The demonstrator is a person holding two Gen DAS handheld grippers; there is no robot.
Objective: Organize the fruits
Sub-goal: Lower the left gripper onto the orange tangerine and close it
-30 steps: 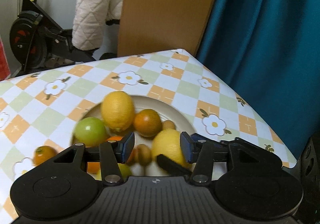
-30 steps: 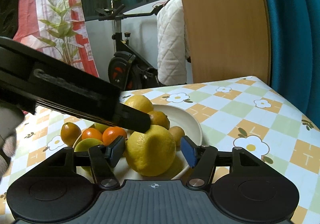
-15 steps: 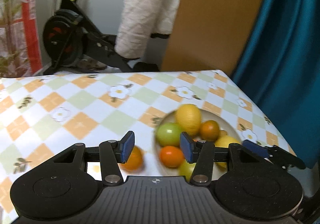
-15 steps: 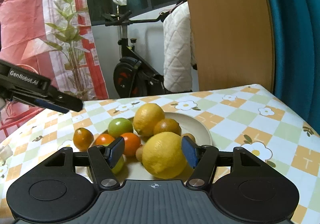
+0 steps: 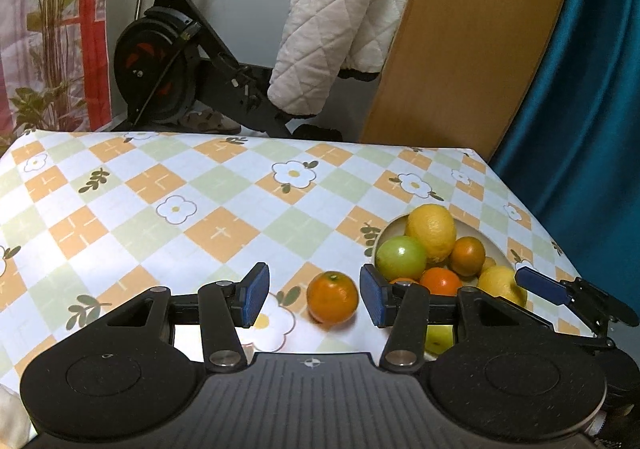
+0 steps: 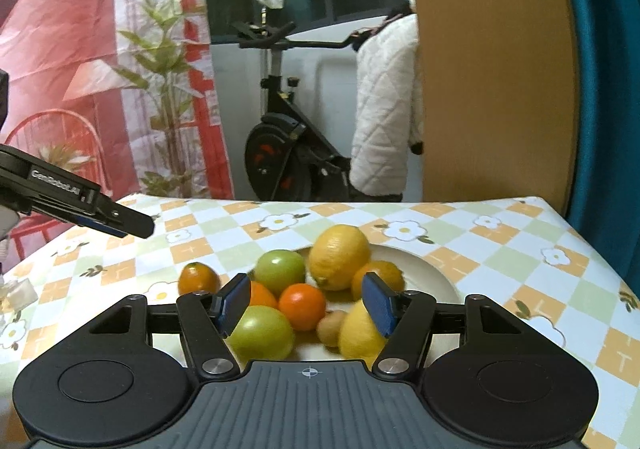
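Observation:
A cream plate (image 6: 424, 269) holds two lemons, two green fruits, several oranges and a small brown fruit. One loose orange (image 5: 332, 297) lies on the checked tablecloth left of the plate (image 5: 486, 241). My left gripper (image 5: 314, 295) hovers open over that orange, which shows between the blue pads without touching them. Over the near side of the plate my right gripper (image 6: 307, 303) stands open, an orange (image 6: 302, 305) showing in the gap. The near lemon (image 6: 358, 331) is partly hidden behind its right finger. The left gripper (image 6: 100, 215) shows at the left edge.
The flowered tablecloth (image 5: 200, 209) covers the table, whose far edge and right corner are near the plate. Beyond stand an exercise bike (image 5: 168, 61) draped with a white quilted jacket, a wooden panel (image 5: 460, 49) and a teal curtain (image 5: 592, 89).
My left gripper swung left, off the plate and over to the loose orange on the cloth. My right gripper shifted, so the near lemon now sits behind its right finger instead of between the pads.

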